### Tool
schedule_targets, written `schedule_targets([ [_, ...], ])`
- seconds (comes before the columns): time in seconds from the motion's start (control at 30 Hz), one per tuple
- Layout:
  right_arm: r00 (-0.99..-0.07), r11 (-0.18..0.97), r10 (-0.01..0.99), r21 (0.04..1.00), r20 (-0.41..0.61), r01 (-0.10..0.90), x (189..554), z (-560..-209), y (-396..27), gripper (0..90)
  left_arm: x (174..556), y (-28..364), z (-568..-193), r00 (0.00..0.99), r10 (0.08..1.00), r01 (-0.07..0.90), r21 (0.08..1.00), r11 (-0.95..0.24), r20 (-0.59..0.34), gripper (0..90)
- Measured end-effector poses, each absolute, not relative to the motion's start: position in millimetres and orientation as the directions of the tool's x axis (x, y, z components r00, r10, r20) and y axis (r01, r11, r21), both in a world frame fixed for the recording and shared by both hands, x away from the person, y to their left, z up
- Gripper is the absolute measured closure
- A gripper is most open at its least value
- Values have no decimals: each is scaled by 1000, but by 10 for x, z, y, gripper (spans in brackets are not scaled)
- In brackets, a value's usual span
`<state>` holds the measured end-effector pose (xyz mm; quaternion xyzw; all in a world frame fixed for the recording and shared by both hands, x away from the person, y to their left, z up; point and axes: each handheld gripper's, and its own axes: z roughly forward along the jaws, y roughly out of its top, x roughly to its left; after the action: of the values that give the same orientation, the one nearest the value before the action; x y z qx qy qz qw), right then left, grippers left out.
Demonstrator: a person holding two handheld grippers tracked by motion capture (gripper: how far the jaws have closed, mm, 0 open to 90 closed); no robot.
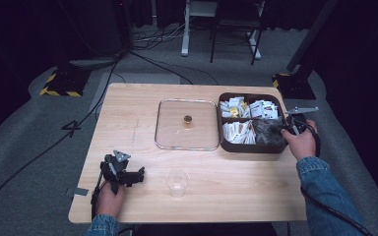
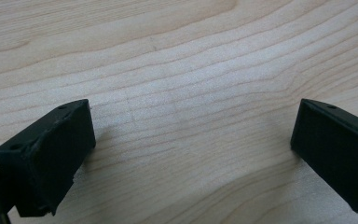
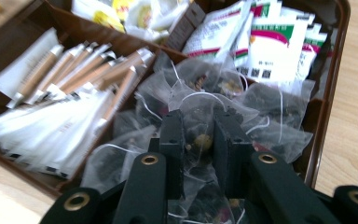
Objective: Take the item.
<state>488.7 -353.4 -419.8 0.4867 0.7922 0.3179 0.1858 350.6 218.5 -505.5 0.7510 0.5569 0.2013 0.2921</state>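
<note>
Mesh tea bag (image 3: 199,140) is being pinched by the right gripper (image 3: 199,135) in the box (image 1: 225,143) at three o'clock, while the left gripper (image 2: 191,140) is resting wide open at seven.

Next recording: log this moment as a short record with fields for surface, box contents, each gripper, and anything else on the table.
surface: wooden table
box: brown, four compartments holding sachets, stick packets and mesh tea bags
right gripper: in the tea bag compartment, jaws shut on a tea bag
left gripper: jaws open over bare wood at the near left, nothing between them
lid: clear, flat on the table left of the box
cup: clear, upright, near edge
</note>
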Motion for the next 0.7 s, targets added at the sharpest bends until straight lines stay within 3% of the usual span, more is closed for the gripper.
schedule_targets([
  [0.7,-548,317,834,761,59,565,4634,-3744,-3341,756,3510,2183,-5054,305,952,721,660,-212,-26,0],
])
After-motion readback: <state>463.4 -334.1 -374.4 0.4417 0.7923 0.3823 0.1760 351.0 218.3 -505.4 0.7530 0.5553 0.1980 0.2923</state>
